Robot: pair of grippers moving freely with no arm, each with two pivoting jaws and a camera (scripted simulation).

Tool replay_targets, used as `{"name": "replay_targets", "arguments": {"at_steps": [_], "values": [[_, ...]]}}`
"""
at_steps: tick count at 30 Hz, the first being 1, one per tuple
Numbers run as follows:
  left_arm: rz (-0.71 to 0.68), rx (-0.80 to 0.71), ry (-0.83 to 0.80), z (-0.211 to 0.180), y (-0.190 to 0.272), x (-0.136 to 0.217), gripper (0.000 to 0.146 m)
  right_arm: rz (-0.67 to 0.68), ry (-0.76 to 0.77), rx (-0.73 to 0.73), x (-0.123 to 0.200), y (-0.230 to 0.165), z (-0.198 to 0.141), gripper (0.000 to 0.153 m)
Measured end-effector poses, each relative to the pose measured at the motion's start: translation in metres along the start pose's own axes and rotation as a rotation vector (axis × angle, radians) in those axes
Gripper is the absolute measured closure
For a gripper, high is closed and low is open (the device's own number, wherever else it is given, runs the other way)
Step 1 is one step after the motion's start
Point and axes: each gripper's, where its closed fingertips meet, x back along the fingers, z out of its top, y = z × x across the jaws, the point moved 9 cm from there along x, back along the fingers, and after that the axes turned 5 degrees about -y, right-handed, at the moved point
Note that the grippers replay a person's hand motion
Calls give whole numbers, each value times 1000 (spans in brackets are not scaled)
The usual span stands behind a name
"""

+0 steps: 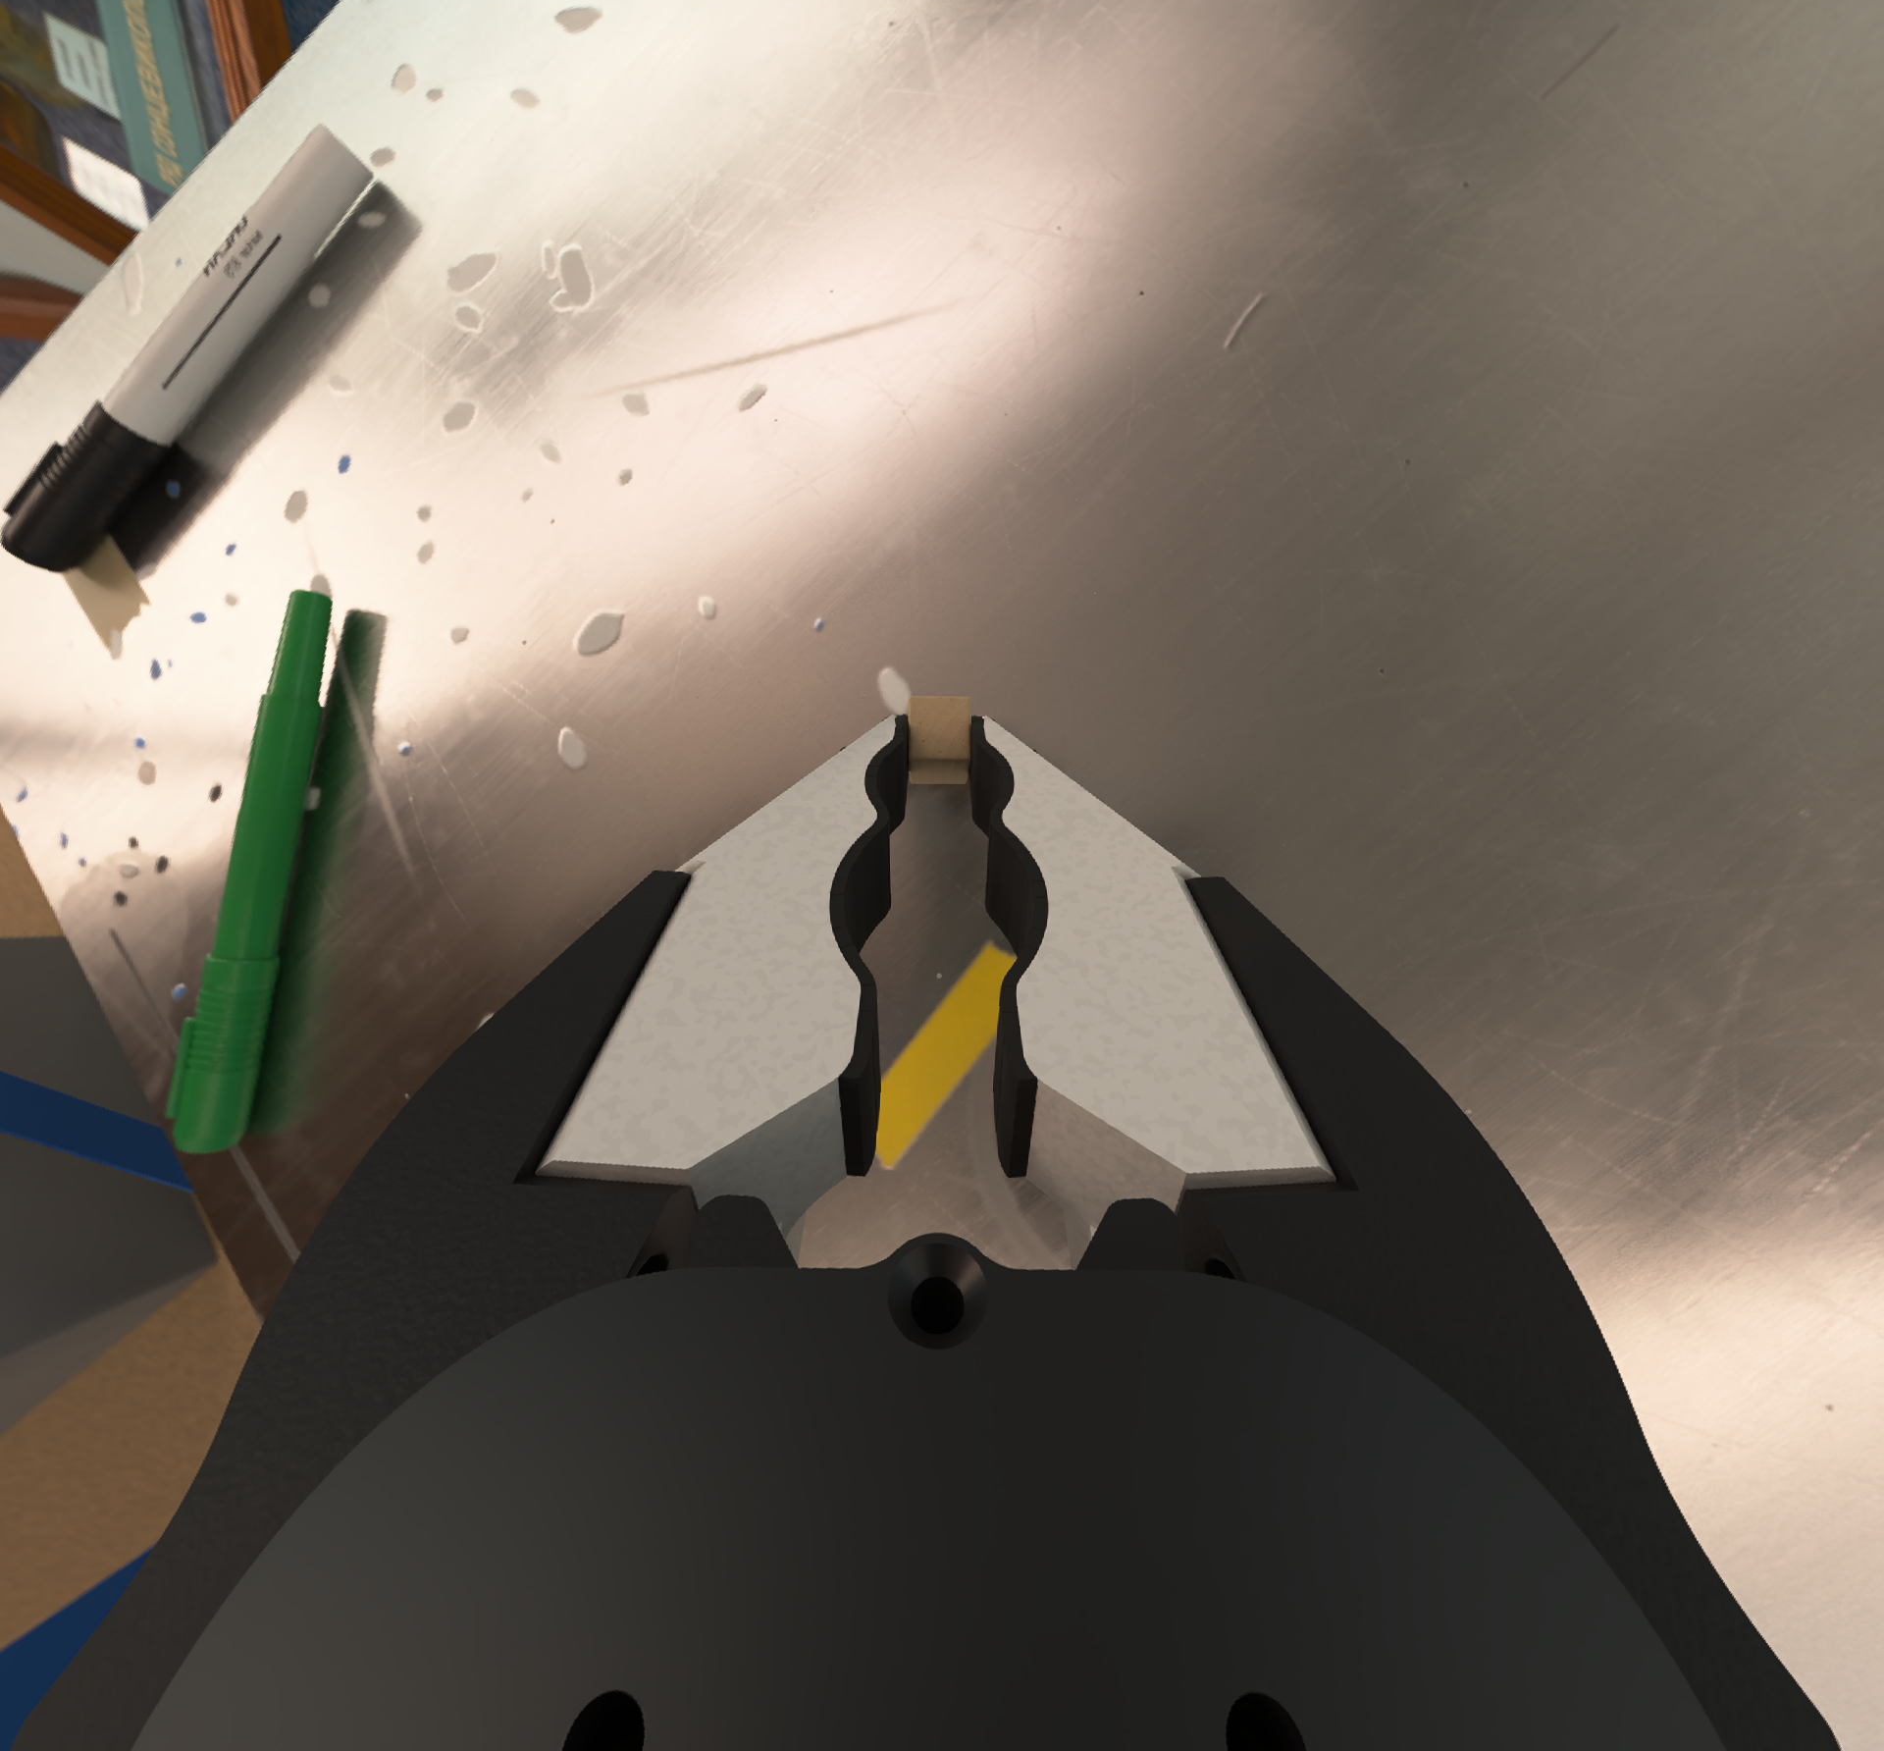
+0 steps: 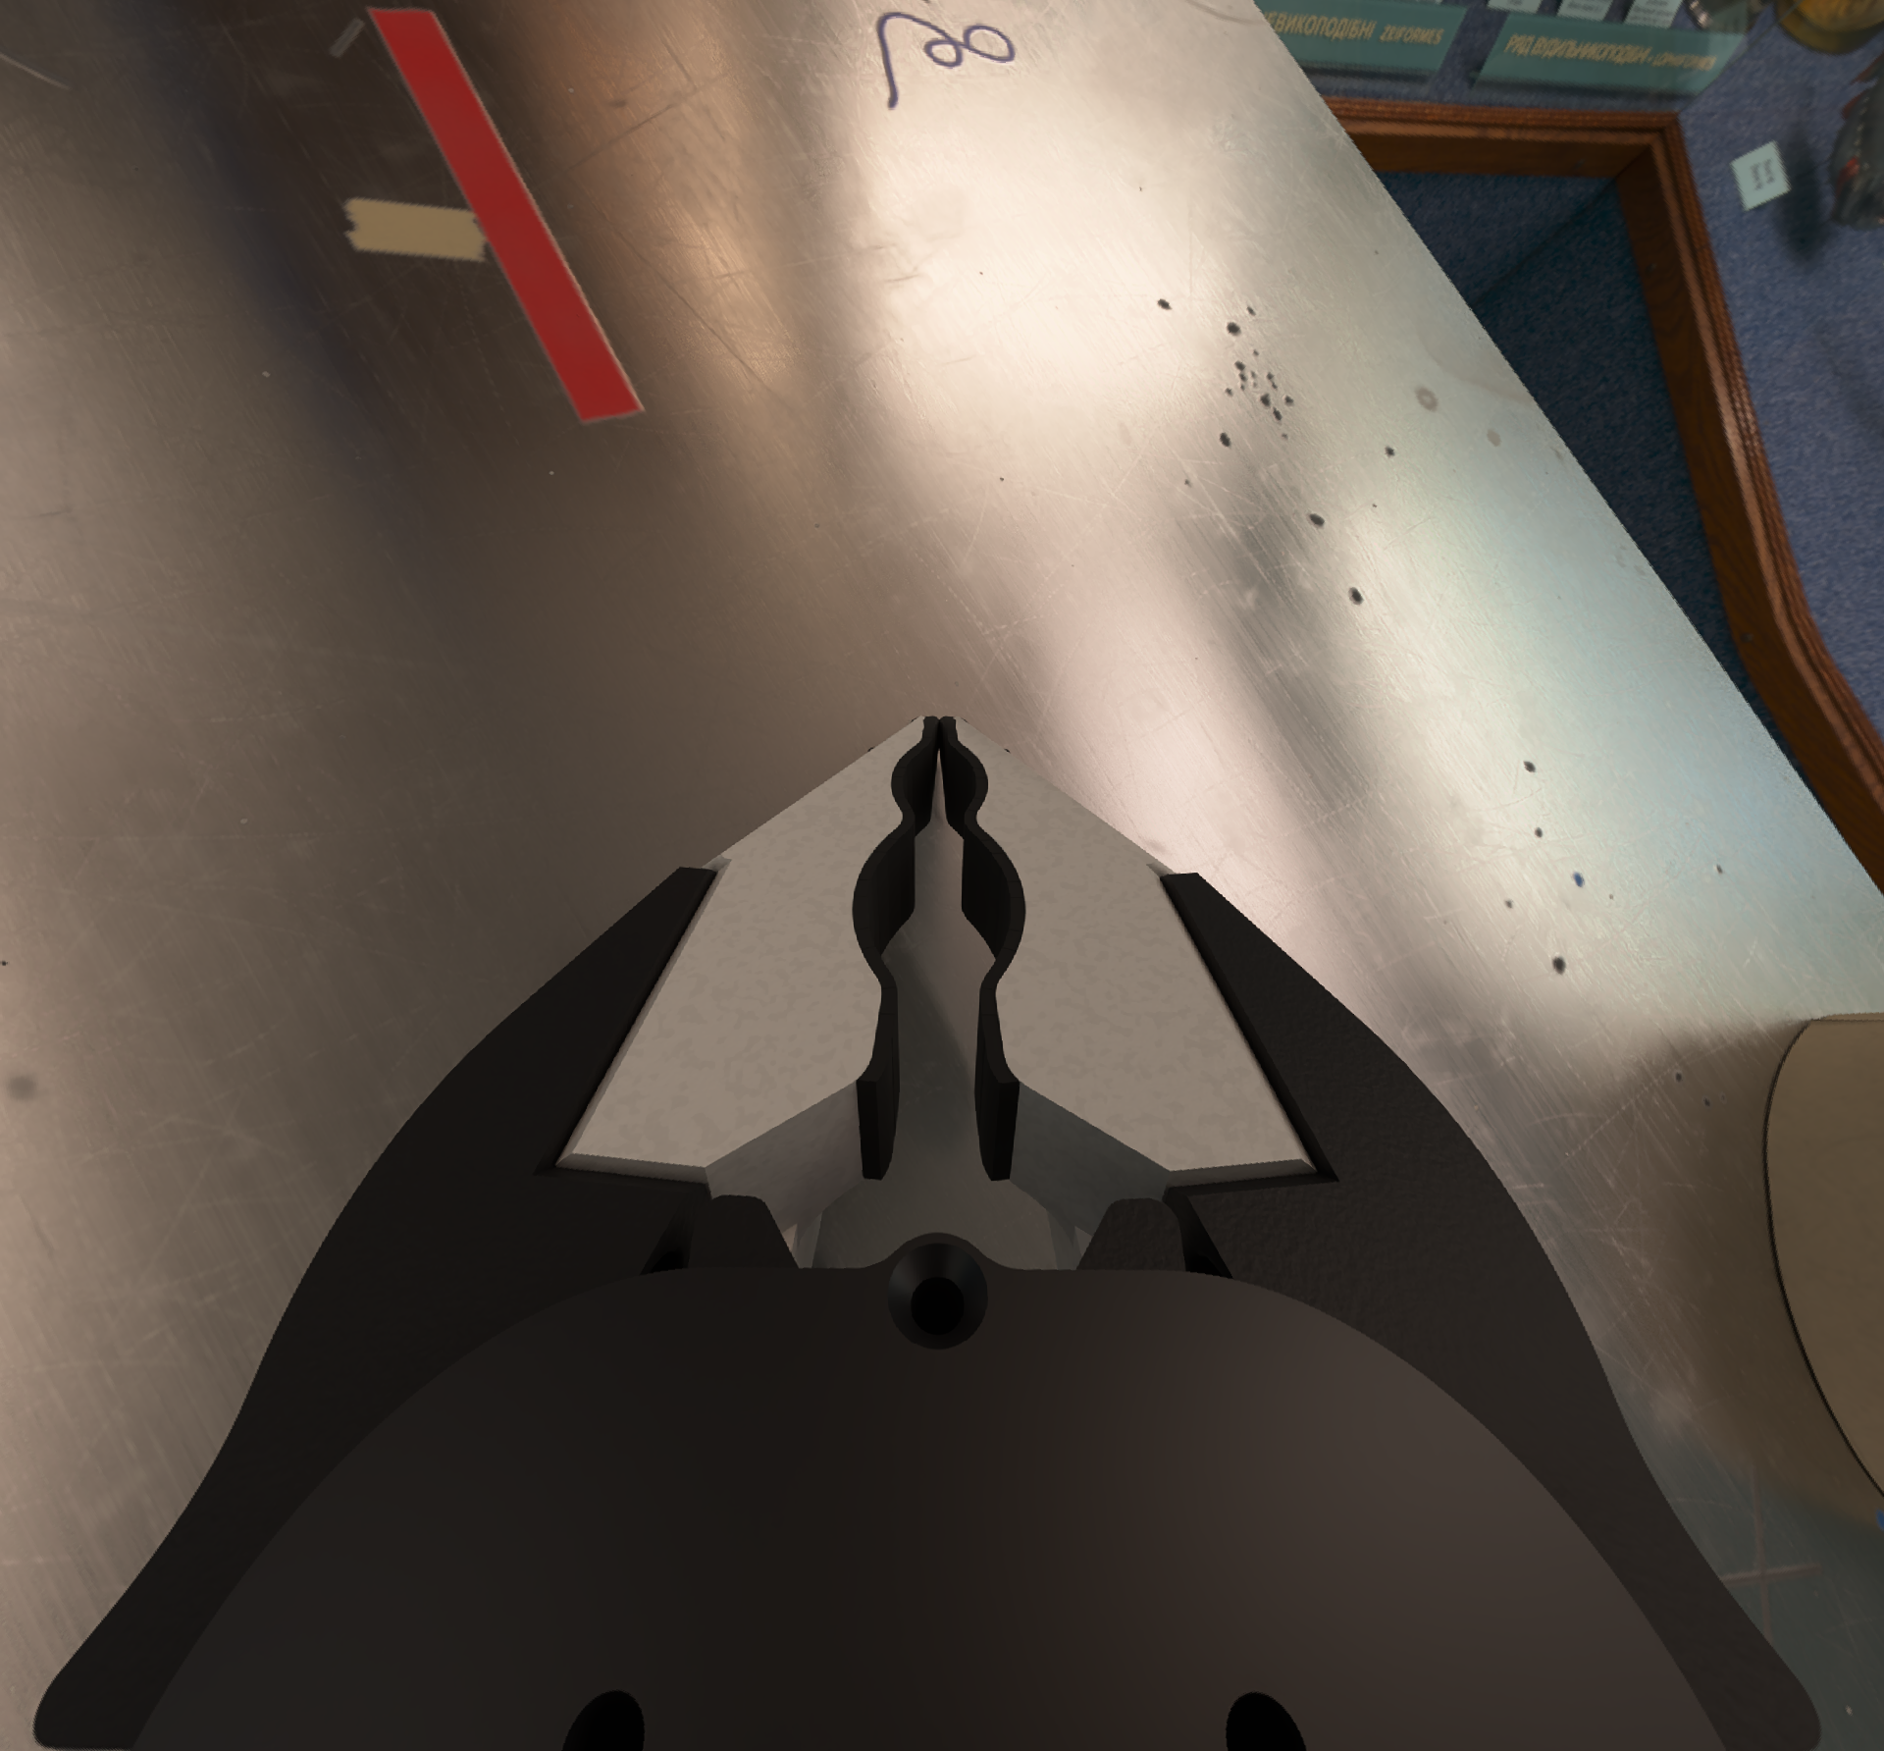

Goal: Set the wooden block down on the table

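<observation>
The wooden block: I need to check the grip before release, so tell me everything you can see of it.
The wooden block is a small, pale tan cube with a plain, smooth face. It sits pinched between the very tips of the left gripper, whose black pads press its two sides. It looks level and upright. Behind it lies the scratched metal table; whether its underside touches the table cannot be told.

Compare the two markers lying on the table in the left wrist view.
The green marker is slim and one colour, cap included. The grey marker is thicker, pale-bodied with a black cap and writing on its barrel, and lies farther from the left claw. Both lie flat, caps nearer the camera.
</observation>
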Motion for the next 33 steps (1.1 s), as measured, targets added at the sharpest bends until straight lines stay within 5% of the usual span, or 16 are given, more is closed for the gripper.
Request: {"name": "replay_targets", "arguments": {"at_steps": [10,20,27,33], "values": [[70,-83,5,5,3,-1,135,-2,0,1,0,0,0,153],[96,-149,265,44,26,34,135,-6,5,10,0,0,0,149],[-278,-436,436,120,158,45,135,50,117,-1,26,6,9,115],[-530,-641,358,140,291,19,135,386,134,120,64,-29,10,122]]}}
